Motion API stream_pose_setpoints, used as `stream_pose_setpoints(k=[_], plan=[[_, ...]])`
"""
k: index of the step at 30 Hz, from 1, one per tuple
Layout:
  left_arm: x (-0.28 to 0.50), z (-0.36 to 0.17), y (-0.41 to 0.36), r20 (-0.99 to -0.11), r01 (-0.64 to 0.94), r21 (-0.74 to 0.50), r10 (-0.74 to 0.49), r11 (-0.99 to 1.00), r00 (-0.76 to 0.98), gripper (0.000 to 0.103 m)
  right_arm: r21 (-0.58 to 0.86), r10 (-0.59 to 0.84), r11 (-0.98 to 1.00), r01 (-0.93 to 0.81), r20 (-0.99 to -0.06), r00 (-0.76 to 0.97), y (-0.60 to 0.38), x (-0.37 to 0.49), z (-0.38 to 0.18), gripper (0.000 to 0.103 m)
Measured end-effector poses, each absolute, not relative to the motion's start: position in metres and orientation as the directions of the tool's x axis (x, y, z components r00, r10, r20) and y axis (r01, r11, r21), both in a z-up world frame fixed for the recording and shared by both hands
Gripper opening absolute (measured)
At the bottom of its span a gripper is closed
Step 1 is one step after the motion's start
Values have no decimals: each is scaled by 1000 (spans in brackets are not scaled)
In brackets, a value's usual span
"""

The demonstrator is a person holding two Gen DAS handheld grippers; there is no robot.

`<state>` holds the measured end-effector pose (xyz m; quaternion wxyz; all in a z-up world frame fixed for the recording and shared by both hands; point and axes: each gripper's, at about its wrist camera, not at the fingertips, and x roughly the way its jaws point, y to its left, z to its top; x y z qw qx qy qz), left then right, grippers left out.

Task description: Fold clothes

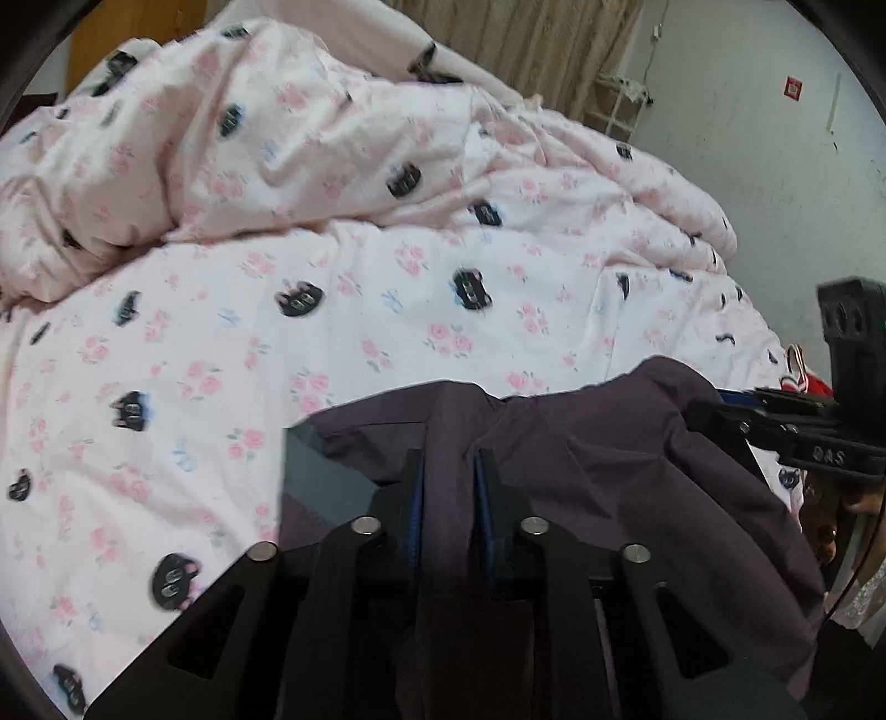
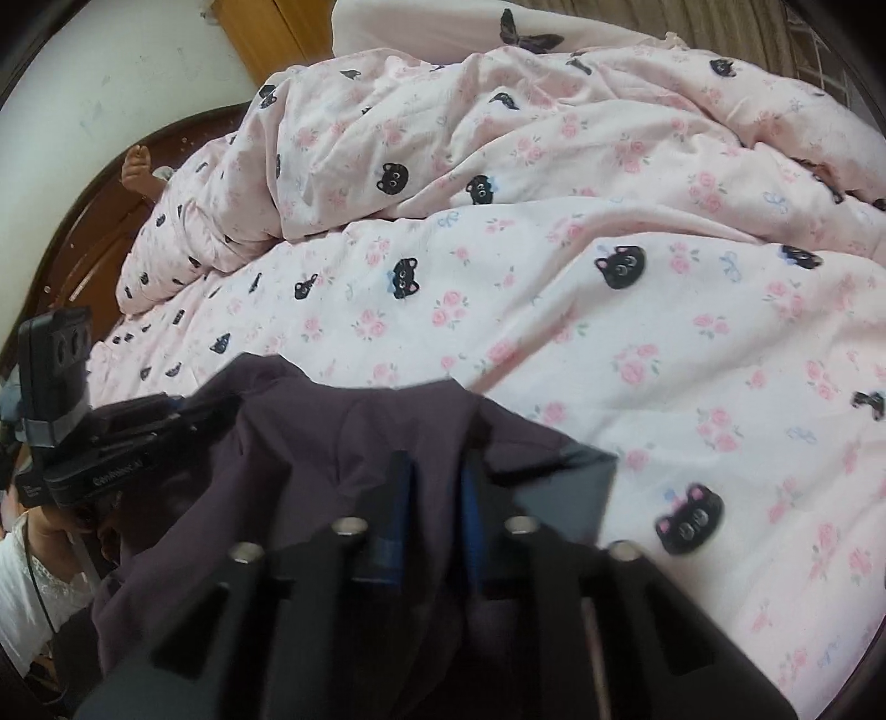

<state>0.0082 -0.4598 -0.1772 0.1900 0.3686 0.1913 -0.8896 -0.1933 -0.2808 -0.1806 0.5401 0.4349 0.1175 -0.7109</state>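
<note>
A dark purple garment (image 1: 609,454) hangs between my two grippers above the bed. My left gripper (image 1: 449,471) is shut on its upper edge, with cloth bunched between the fingers. My right gripper (image 2: 437,476) is shut on the same garment (image 2: 332,443) further along that edge. Each gripper shows in the other's view: the right one at the right edge of the left wrist view (image 1: 786,426), the left one at the left edge of the right wrist view (image 2: 138,432). The garment's lower part is hidden below the grippers.
A pink duvet (image 1: 343,310) with roses and black cat faces covers the bed, rumpled into a ridge at the back (image 2: 498,138). A dark wooden bed frame (image 2: 83,232) curves at the left. A beige curtain (image 1: 542,44) and a grey wall (image 1: 747,138) stand behind.
</note>
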Motion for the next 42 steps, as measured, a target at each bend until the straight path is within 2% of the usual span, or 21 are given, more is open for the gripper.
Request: stream_pose_setpoints(k=[2,7,11,14,24,28,31,32,33,35,39,42], plan=[[24,-163,-459,-691,496,-228,-220,-838,-689,26,264,-683,-393,881,-725,-88,-266,-187,-169,43],[59,-133,-434,-610,458,-270,-217,-847,-762,28,202,-743,-279,939,-665,-77,-232,-149,-141,43],[70,-139,-403,-619,378,-311,-116,-872,-777,28,180,-746,-146,973,-665,11,-226,-110,-136,43],[67,-150,-392,-647,371,-311,-92,-875,-757,28,146,-715,-89,985,-698,38,-229,-86,-147,43],[71,-197,-401,-725,458,-284,-124,-842,-678,28,142,-628,-160,977,-778,10,-224,-96,-197,41],[73,-202,-399,-725,464,-283,-130,-840,-677,28,141,-623,-169,975,-782,5,-223,-95,-203,41],[84,-185,-398,-690,464,-306,-142,-831,-709,28,151,-645,-180,972,-764,-1,-216,-93,-192,42],[89,-179,-397,-677,465,-314,-149,-828,-721,29,160,-659,-189,969,-752,-4,-211,-93,-185,46],[98,-173,-395,-661,467,-320,-159,-824,-733,32,167,-671,-200,965,-741,-11,-206,-93,-179,57],[118,-162,-390,-632,478,-324,-189,-817,-751,46,187,-711,-227,956,-703,-31,-187,-91,-164,65],[161,-159,-383,-630,504,-324,-215,-800,-746,49,231,-744,-260,937,-667,-42,-150,-86,-152,65],[182,-167,-378,-655,525,-327,-212,-786,-725,49,241,-737,-281,929,-674,-48,-127,-79,-154,65]])
